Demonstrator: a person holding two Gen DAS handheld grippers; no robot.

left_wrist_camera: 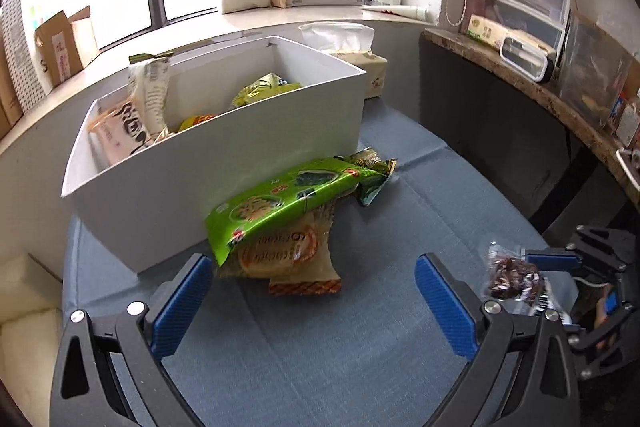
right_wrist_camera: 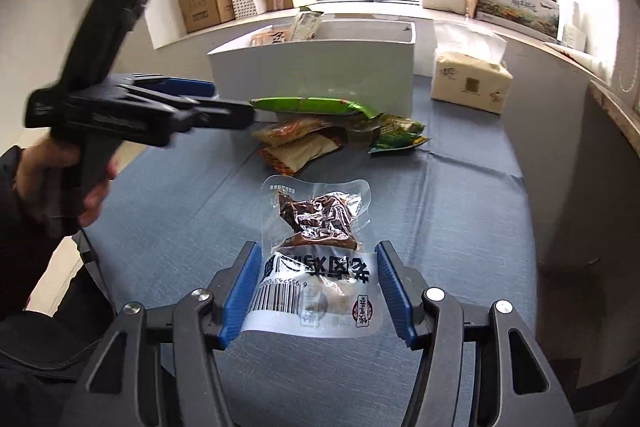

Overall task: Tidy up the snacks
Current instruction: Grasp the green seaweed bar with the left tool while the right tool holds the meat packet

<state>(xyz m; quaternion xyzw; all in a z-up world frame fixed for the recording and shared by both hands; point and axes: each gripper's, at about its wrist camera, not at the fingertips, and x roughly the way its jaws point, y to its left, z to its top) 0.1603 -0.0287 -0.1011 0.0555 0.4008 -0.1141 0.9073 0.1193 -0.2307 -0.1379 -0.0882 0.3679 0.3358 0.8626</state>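
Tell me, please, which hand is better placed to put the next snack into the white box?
Right, probably: the right gripper already grips the clear meat packet, while the left gripper is open and empty, short of the green packet.

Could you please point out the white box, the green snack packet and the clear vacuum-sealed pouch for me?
white box (left_wrist_camera: 248,163): left wrist view, on its front wall.
green snack packet (left_wrist_camera: 280,203): left wrist view, on its top face.
clear vacuum-sealed pouch (right_wrist_camera: 320,215): right wrist view, on its dark contents.

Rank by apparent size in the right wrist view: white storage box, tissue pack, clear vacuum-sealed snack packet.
1. White storage box, widest.
2-3. Clear vacuum-sealed snack packet and tissue pack: the packet looks larger, but it sits nearest the camera, so unsure.
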